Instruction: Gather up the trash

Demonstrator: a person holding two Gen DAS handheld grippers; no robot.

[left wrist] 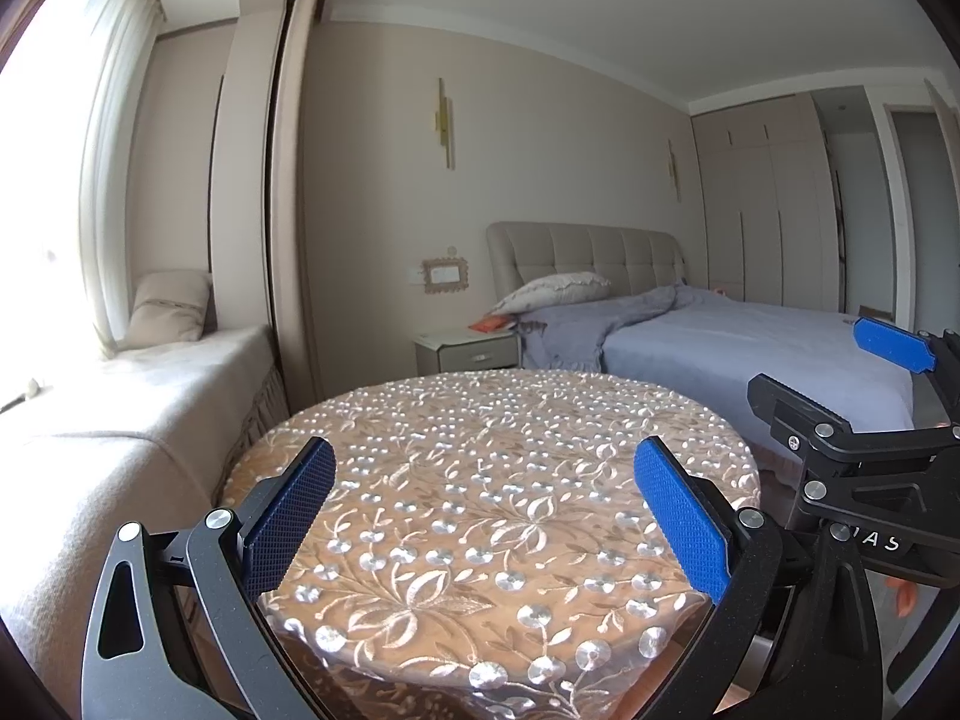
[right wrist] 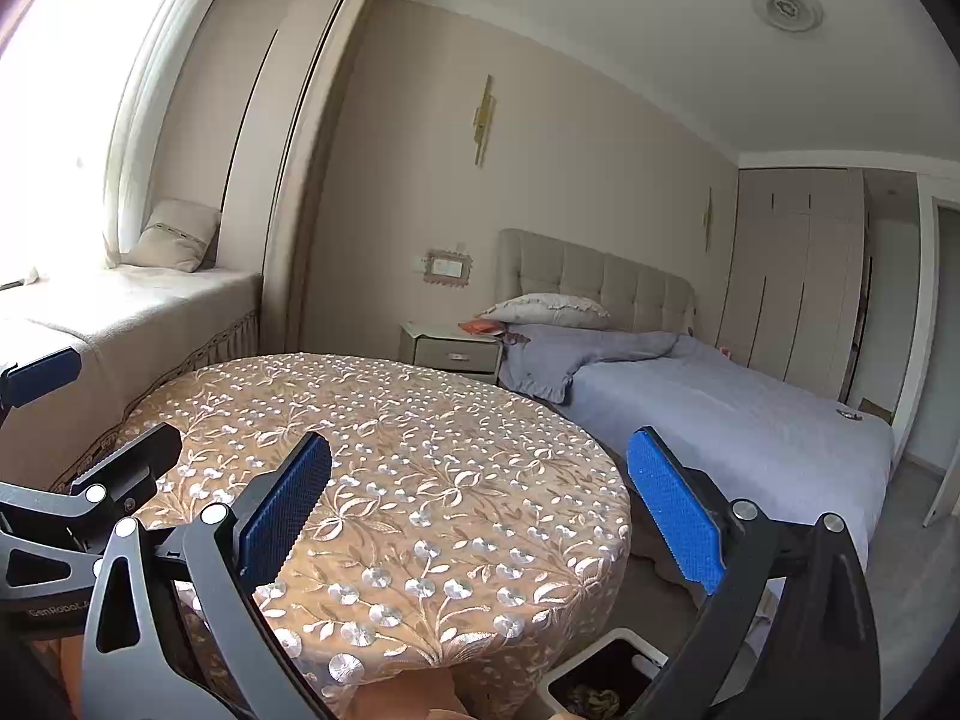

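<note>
— What holds the foreground?

— Both grippers over a round table under an embroidered floral cloth; left gripper and right gripper each with blue-padded jaws spread wide, gripping nothing.

— And the trash?

— Crumpled scraps lie inside a small white bin on the floor beside the table. A grey-quilted bed stands behind.

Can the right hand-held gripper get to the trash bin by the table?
Probably yes. The right hand-held gripper is open and empty, and the trash bin sits uncovered just below it beside the round table.
</note>
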